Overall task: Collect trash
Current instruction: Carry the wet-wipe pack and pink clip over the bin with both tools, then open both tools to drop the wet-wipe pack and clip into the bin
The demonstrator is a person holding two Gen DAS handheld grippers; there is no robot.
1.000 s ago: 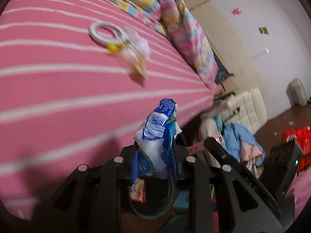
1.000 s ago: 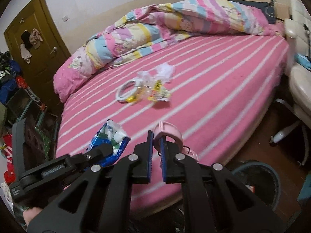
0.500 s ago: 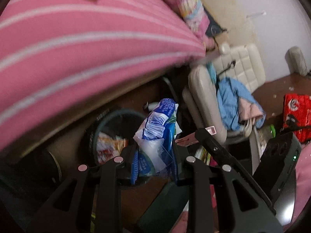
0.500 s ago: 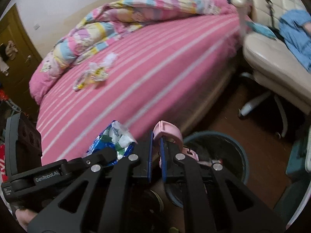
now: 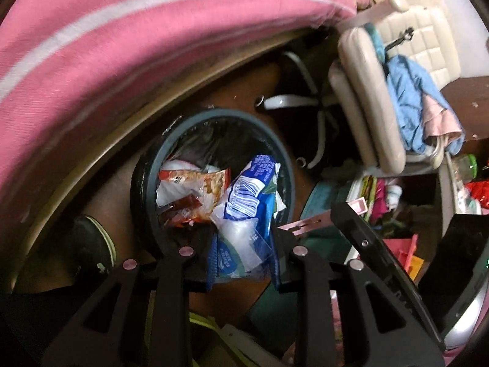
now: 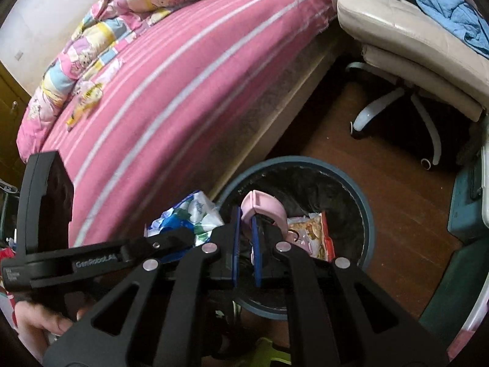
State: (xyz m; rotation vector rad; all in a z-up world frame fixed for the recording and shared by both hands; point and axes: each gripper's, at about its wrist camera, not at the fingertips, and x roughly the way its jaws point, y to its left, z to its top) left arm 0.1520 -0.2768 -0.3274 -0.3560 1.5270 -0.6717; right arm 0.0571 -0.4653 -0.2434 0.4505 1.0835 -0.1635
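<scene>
My left gripper (image 5: 243, 244) is shut on a crumpled blue and white wrapper (image 5: 247, 202) and holds it over the round bin (image 5: 149, 189), which has a black liner and snack wrappers (image 5: 189, 183) inside. The wrapper also shows in the right wrist view (image 6: 189, 214). My right gripper (image 6: 244, 232) is shut on a pink plastic piece (image 6: 262, 208) above the same bin (image 6: 371, 232). More trash (image 6: 85, 104) lies far off on the pink striped bed (image 6: 171, 70).
The bed edge (image 5: 146, 70) runs close along the bin's left. A cream office chair (image 5: 366, 98) with blue clothes (image 5: 409, 91) stands to the right, its wheeled base (image 6: 403, 113) on the wooden floor. Teal boxes (image 6: 467, 202) and clutter sit right of the bin. A shoe (image 5: 91, 244) is near the bin.
Both grippers have swung away from the bed top and down over the bin, each keeping its item. The bin is now right below the fingertips.
</scene>
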